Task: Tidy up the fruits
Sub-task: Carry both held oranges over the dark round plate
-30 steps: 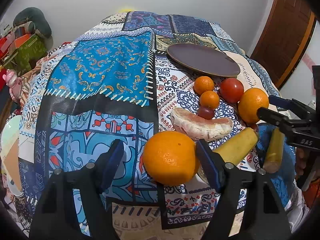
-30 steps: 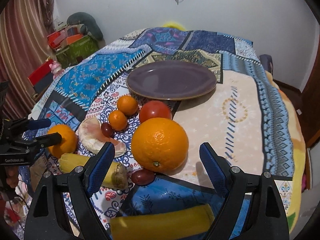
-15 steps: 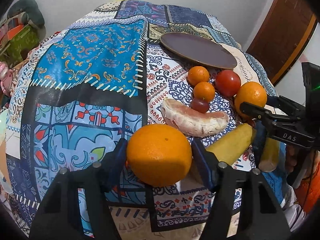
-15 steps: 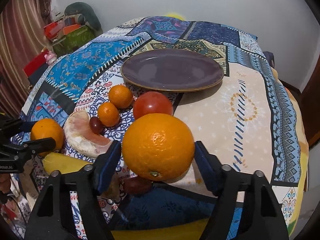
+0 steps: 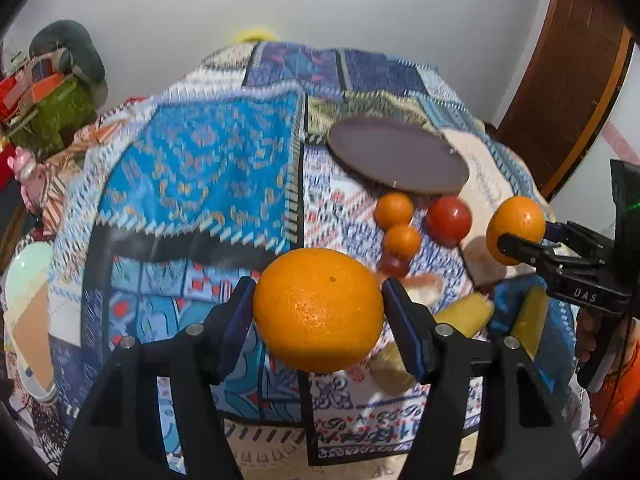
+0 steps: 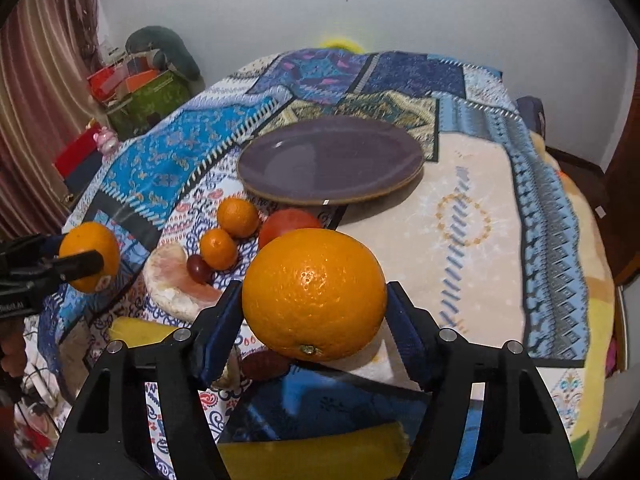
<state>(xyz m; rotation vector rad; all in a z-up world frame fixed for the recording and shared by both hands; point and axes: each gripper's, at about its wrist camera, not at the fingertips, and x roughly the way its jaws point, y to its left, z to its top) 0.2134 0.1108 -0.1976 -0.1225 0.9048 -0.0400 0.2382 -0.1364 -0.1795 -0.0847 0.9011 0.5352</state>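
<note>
My left gripper point(image 5: 318, 312) is shut on a large orange point(image 5: 318, 310) and holds it above the patterned cloth. My right gripper point(image 6: 314, 308) is shut on a second large orange point(image 6: 314, 294), just over the cloth. Each gripper shows in the other's view: the right one point(image 5: 520, 236) with its orange point(image 5: 516, 216), the left one point(image 6: 86, 260) with its orange point(image 6: 90, 252). An empty purple plate point(image 6: 330, 160) lies beyond. In front of it sit two tangerines point(image 6: 238, 216), a tomato point(image 6: 288, 222), a grape point(image 6: 198, 266) and a peeled pomelo segment point(image 6: 176, 284).
Yellow fruit pieces point(image 5: 464, 314) and a dark red fruit point(image 6: 264, 364) lie near the cloth's front edge. A green bag and red boxes point(image 6: 148, 92) stand off to the left, a wooden door point(image 5: 560, 92) to the right. A hand point(image 5: 586, 344) holds the right gripper.
Both grippers went from open around their oranges to shut on them. The left one has since lifted its orange off the cloth; the right orange has barely moved.
</note>
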